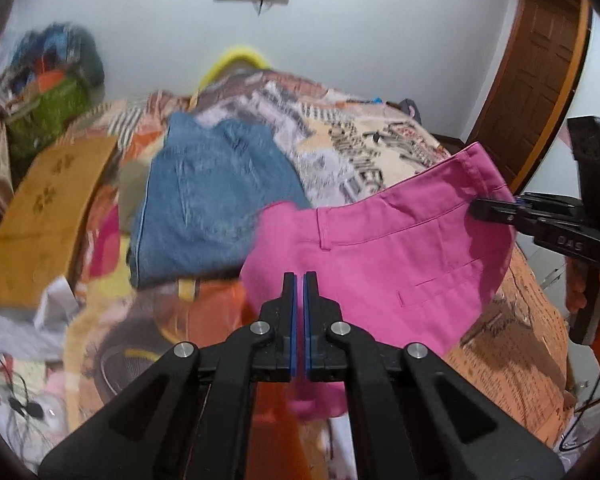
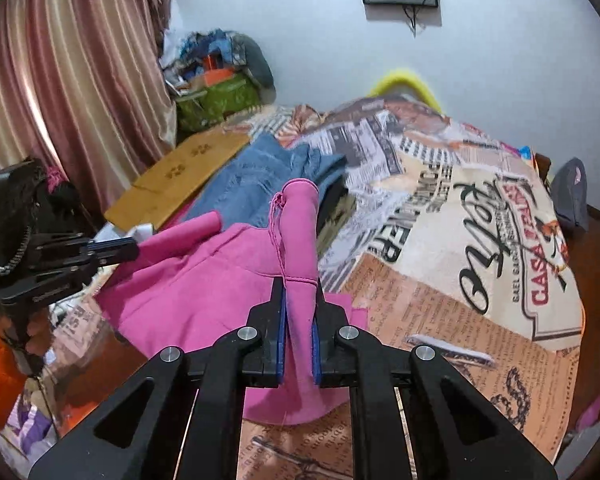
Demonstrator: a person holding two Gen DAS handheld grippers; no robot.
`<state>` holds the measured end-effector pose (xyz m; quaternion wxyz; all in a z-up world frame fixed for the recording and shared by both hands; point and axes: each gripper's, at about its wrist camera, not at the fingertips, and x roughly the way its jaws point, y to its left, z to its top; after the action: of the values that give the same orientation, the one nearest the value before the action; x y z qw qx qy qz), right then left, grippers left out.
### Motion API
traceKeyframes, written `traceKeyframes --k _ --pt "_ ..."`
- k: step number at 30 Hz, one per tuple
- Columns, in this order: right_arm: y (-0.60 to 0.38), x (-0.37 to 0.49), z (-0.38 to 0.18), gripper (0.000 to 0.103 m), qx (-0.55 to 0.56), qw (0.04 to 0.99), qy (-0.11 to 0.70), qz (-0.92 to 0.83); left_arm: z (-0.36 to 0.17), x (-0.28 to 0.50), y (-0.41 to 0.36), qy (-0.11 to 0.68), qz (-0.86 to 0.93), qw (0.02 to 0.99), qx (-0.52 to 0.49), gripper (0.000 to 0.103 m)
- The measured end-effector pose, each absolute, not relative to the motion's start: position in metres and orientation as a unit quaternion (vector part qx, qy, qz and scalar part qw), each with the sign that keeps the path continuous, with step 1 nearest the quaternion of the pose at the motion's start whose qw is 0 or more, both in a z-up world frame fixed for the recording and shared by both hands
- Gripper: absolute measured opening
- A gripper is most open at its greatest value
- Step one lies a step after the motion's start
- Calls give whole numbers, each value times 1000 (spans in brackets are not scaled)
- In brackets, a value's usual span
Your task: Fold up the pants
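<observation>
Between both grippers' clamped fingers, the pink pants [image 1: 380, 248] are hanging stretched above the patterned bed [image 2: 460, 240], jeans [image 1: 212, 200] at ten o'clock: left gripper [image 1: 299, 278], right gripper [image 2: 299, 284].

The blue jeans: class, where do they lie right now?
In the left wrist view the blue jeans lie on the printed bedspread, left of the pink pants, beside the cardboard.

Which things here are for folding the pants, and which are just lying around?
For the job:
- bright pink cotton pants
- left gripper, shut on them
- right gripper, shut on them

Lying about:
- folded blue denim jeans
- flat brown cardboard sheet
- green basket of clutter
- newspaper-print bedspread
</observation>
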<state>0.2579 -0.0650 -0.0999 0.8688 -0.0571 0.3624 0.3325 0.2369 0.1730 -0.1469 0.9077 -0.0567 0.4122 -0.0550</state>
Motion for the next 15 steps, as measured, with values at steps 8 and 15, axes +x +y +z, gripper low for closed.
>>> traceKeyframes --k 8,15 --pt "-44 283 -168 21 -125 841 434 298 -209 220 199 481 -16 872 -90 6" --pt "-65 287 -181 53 -138 843 439 280 -208 217 214 457 1 882 -113 48"
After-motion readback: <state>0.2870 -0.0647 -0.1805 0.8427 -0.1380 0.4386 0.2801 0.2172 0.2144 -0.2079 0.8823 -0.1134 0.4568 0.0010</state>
